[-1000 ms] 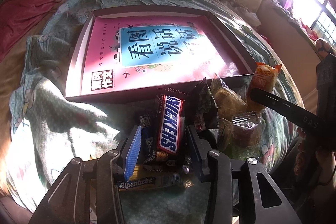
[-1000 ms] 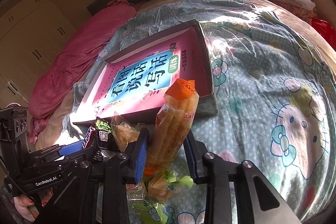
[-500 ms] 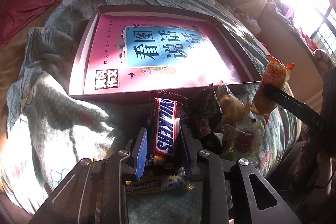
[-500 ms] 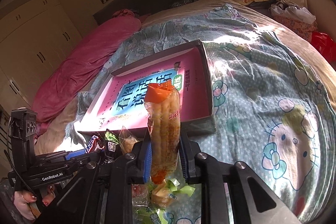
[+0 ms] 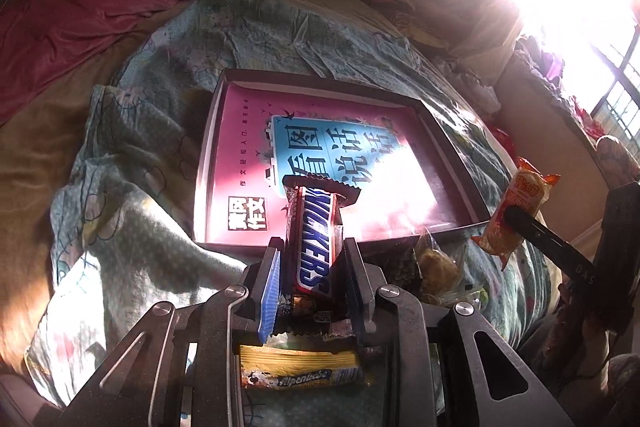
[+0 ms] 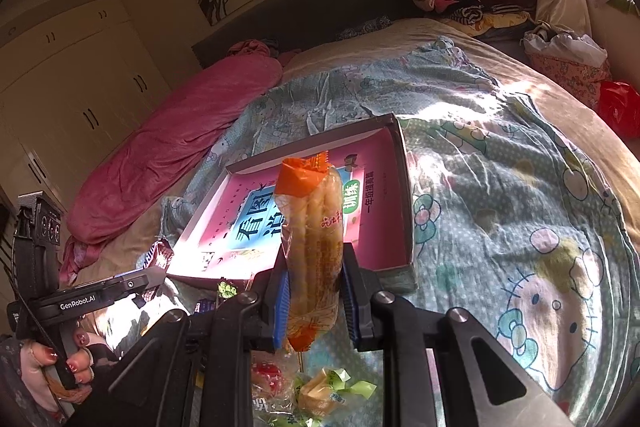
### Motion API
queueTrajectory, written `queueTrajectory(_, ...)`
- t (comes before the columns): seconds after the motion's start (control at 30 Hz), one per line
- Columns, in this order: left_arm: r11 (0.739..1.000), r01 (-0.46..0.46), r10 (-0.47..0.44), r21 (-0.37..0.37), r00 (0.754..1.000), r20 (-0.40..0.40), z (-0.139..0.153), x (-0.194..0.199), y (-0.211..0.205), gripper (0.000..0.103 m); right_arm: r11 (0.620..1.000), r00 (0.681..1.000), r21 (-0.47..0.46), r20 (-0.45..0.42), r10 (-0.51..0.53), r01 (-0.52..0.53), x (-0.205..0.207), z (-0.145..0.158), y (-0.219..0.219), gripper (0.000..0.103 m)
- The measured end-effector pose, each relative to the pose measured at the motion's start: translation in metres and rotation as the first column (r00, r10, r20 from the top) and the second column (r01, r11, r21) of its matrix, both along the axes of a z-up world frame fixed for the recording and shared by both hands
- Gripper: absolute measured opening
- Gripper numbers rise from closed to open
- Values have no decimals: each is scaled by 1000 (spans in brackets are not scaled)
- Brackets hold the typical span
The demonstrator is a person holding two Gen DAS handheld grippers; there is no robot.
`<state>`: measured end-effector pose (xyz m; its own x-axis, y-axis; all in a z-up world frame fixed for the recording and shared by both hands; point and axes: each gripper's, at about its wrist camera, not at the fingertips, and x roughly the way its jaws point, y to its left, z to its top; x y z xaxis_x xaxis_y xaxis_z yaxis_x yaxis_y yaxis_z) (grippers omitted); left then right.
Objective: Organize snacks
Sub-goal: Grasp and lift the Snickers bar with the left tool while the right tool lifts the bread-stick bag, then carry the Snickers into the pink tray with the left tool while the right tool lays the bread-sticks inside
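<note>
Grippers, two, each clamped on one snack: left gripper (image 5: 310,277), blue pads pressed on a brown, red and blue Snickers bar (image 5: 314,239) standing upright between the jaws above the bed; right gripper (image 6: 316,301), jaws shut on a long clear-and-orange packet of yellow stick snacks (image 6: 314,247), also upright and off the bed. Both jaw pairs lately narrowing onto these wrappers. One shallow dark cardboard box lid (image 5: 448,155) on the pale blue cartoon-print quilt (image 5: 132,227), lined with one pink and blue book cover (image 5: 248,155); nothing else visible inside it. One yellow Alpenliebe candy stick (image 5: 300,373) flat on the quilt under the left gripper. Small heap of loose packets near the box's front edge, count unclear: one crumpled clear bag with brownish contents (image 5: 436,267), a dark wrapper beside it partly hidden. Lower end of the Snickers bar lost behind the pads; glare from the window bleaching the book's right half. Left wrist view only: the Alpenliebe stick and the orange packet seen from the side, pinched by a black finger. Right wrist view only: green-wrapped sweets (image 6: 332,393) below the gripper, a red-printed clear packet, cut off by the frame, one rolled pink blanket (image 6: 180,143), and a hand with painted nails (image 6: 60,359) on the left gripper's grip.
</note>
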<state>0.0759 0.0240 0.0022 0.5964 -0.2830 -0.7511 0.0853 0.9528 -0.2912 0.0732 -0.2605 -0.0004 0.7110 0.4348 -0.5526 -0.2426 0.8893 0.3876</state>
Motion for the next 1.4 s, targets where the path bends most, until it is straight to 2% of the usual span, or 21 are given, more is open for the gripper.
queueTrajectory(0.3, 998, -59, 59, -11, 998, 24, 1, 14, 17, 30, 1000, 1000, -8, 21, -7, 7, 12, 2, -1, 23)
queueTrajectory(0.9, 997, -68, 66, 40, 997, 36, -13, 46, 4, 30, 997, 999, -60, 22, -42, 43, 48, -8, -3, 23)
queueTrajectory(1.17, 996, -72, 71, 55, 997, 14, -24, 58, 1, 30, 992, 999, -115, -14, -44, 42, 57, -19, 1, 23)
queueTrajectory(1.4, 995, -76, 76, 64, 997, -2, -33, 64, -2, 30, 992, 999, -118, -32, -39, 34, 57, -24, 1, 23)
